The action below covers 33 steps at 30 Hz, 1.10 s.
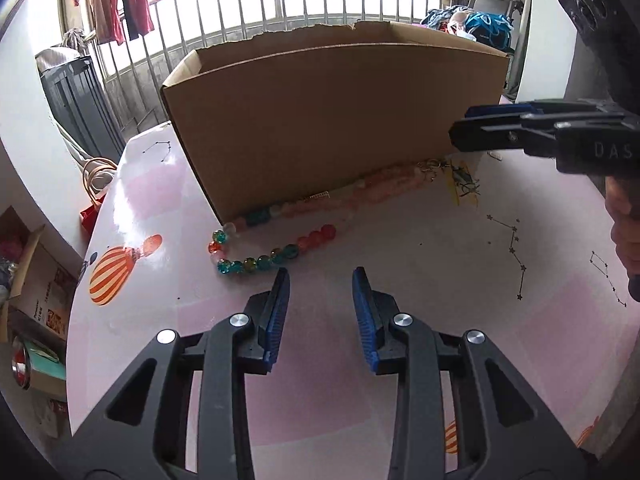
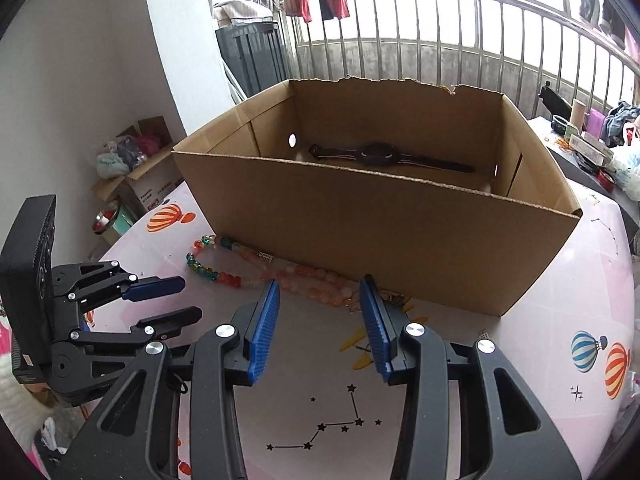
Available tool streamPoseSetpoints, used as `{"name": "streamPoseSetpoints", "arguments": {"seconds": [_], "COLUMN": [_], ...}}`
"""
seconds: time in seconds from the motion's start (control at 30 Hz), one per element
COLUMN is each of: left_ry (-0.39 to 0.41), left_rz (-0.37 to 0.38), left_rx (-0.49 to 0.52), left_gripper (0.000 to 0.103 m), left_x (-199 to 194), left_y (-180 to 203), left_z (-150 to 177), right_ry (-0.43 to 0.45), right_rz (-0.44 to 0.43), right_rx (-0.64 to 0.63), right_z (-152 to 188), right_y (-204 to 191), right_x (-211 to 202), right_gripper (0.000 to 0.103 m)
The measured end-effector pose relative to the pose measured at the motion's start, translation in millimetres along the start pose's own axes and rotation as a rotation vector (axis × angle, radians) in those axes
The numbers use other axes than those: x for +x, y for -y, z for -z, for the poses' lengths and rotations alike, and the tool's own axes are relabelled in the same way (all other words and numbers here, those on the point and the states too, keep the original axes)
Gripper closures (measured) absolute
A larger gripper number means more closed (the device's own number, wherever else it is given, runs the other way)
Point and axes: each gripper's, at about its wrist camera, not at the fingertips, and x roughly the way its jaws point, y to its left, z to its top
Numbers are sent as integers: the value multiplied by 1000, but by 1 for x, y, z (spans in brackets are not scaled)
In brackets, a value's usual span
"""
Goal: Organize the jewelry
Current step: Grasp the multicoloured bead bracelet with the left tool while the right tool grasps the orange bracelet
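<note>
A beaded necklace [image 1: 256, 262] [image 2: 304, 276] lies on the pink table along the near wall of an open cardboard box [image 1: 320, 120] [image 2: 360, 232]. Its left loop has teal, orange and red beads; the rest is pale pink and ends in a metal clasp [image 1: 430, 168]. A dark wristwatch [image 2: 376, 156] lies flat inside the box. My left gripper [image 1: 321, 276] [image 2: 190, 298] hangs open just short of the coloured loop, nothing between its blue pads. My right gripper [image 2: 320, 284] [image 1: 460, 124] is open too, above the pink beads near the clasp end, holding nothing.
The pink tablecloth [image 2: 460, 420] carries printed balloons and star patterns. Its left edge drops off near a small cardboard carton [image 2: 136, 168] and a metal bowl [image 2: 106, 220] on the floor. Balcony railing [image 1: 300, 4] stands behind the box. Clutter fills the far right [image 2: 592, 148].
</note>
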Motion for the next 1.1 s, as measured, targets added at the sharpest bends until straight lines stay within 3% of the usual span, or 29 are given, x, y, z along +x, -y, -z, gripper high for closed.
{"name": "streamPoseSetpoints", "arguments": {"seconds": [0.13, 0.23, 0.33, 0.37, 0.43, 0.5, 0.53, 0.77, 0.87, 1.1], "left_ry": [-16, -34, -53, -71, -103, -116, -121, -148, -149, -144], "left_rz": [-19, -12, 16, 32, 87, 112, 119, 185, 204, 201], "left_rx": [82, 127, 165, 159, 119, 119, 114, 22, 2, 3], "left_gripper": [72, 54, 52, 54, 67, 91, 94, 94, 94, 94], "left_x": [15, 28, 38, 40, 44, 43, 43, 40, 39, 42], "left_y": [8, 10, 11, 9, 4, 3, 3, -13, -18, -21], "left_z": [-8, -21, -31, -33, -37, -37, -36, -29, -26, -26], "right_ry": [-35, -67, -96, -104, -115, -130, -137, -155, -178, -223], "right_rz": [-4, -24, -58, -69, -92, -106, -116, -90, -67, -106], "right_rx": [-32, -54, -83, -97, -123, -154, -171, -412, -437, -429], "right_z": [-12, -17, -19, -20, -20, -18, -17, -2, -2, 2], "right_y": [0, -2, -6, -9, -13, -18, -19, -41, -42, -41], "right_x": [17, 32, 43, 45, 49, 54, 56, 68, 73, 76], "right_gripper": [62, 62, 62, 62, 62, 62, 62, 62, 62, 64]}}
